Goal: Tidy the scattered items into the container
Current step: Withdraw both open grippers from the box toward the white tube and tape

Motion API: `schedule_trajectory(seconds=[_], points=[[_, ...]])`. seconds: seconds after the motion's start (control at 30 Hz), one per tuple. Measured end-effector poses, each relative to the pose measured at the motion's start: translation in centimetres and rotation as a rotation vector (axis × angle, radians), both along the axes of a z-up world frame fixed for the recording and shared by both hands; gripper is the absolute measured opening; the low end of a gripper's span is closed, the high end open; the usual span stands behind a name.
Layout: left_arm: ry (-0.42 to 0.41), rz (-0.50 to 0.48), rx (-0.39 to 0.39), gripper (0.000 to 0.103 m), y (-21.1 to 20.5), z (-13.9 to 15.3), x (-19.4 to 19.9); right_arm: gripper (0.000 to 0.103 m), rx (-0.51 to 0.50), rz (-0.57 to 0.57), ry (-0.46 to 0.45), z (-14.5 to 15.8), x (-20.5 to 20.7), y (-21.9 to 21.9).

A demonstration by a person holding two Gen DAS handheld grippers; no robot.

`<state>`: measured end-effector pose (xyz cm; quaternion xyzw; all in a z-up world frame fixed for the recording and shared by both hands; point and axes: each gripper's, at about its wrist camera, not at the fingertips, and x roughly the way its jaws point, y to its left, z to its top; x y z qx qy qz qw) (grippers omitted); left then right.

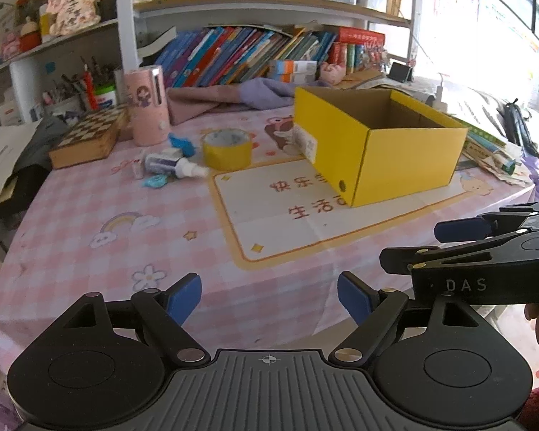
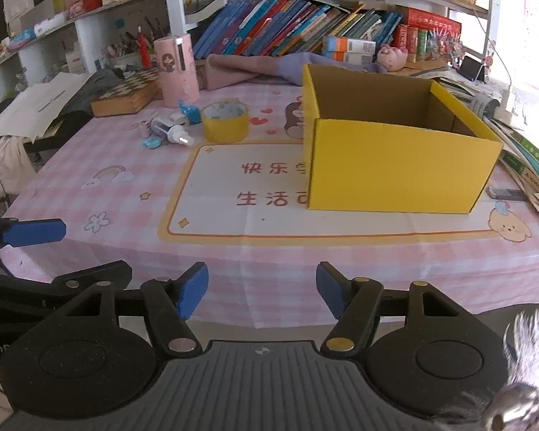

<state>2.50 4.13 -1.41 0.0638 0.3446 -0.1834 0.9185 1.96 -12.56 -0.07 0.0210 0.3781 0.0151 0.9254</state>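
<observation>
Table [image 2: 90,194] under pink checked cloth, spread ahead of both tools. Yellow box [image 2: 399,168] — open-topped, no contents visible from here — stands ahead and a little right of the right hand-held gripper [image 2: 262,289], on the printed mat; probably set central so either side can drop into it. Beyond, against the shelves: leaning books, a folded cloth, a chessboard case [image 1: 90,136] and a pink cylinder [image 1: 147,106], likely not part of the job. The scattered lot sits in one cluster far ahead and left of the left hand-held gripper [image 1: 269,298], well apart from the box: yellow tape roll [image 1: 227,149] lying flat on its side face; just beside it a small white spray bottle [image 1: 183,168] on its side, touching a white-and-purple tube or pack — label unreadable; then blue bits, one behind [image 1: 181,143], one in front [image 1: 156,180], too small to identify. Both hand-held grippers hang off the near table edge, fingers spread wide, nothing between them; nothing looks packed yet. Judged: left side is better placed for the cluster, tape roll the easiest first grab.
</observation>
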Motion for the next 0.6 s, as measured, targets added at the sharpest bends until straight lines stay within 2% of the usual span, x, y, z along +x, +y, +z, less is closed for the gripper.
schedule_trajectory(seconds=[0.37,0.6], points=[[-0.012,0.124,-0.002,0.086,3.1,0.5,-0.1,0.066,-0.013,0.106,-0.011,0.3,1.2,3.1],[-0.028,0.166,0.022,0.086,4.3,0.6,-0.4,0.066,-0.001,0.156,-0.015,0.3,2.2,4.5]])
